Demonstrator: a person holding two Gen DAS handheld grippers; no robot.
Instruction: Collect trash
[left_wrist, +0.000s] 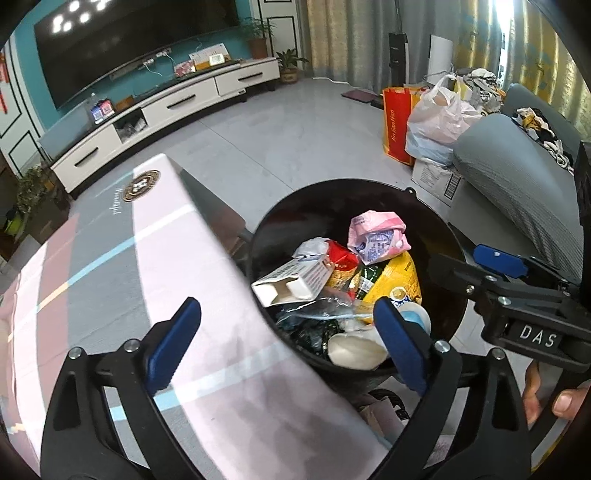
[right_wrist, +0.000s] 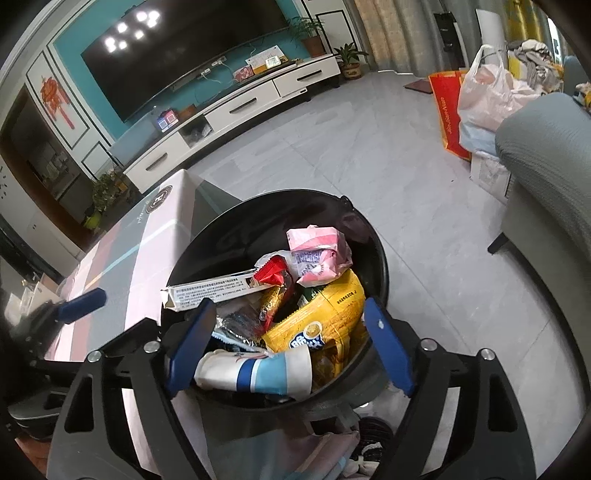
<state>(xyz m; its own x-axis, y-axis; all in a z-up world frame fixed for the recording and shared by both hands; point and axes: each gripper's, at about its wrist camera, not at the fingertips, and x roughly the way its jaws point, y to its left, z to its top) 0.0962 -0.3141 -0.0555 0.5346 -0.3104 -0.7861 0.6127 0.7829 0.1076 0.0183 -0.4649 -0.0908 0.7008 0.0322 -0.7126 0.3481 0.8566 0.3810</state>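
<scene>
We see the pink and grey cloth-covered surface (left_wrist: 177, 258) at the left, and just beside its edge the round black plastic bin (right_wrist: 376, 258) standing on the grey tiled floor (left_wrist: 295, 122). The bin is heaped with trash: a yellow crinkled snack bag (right_wrist: 325, 317) near the middle, a long white cardboard box (right_wrist: 214, 290) lying across the left side, a white and blue paper cup (right_wrist: 258, 371) on its side at the near rim, and a crumpled pink wrapper (right_wrist: 317, 254) on top toward the far side. Our left claw (left_wrist: 288, 343) is spread wide over the surface edge and bin, pinching nothing. Our right claw (right_wrist: 288, 339) also stands spread above the trash, with nothing gripped between its blue pads.
</scene>
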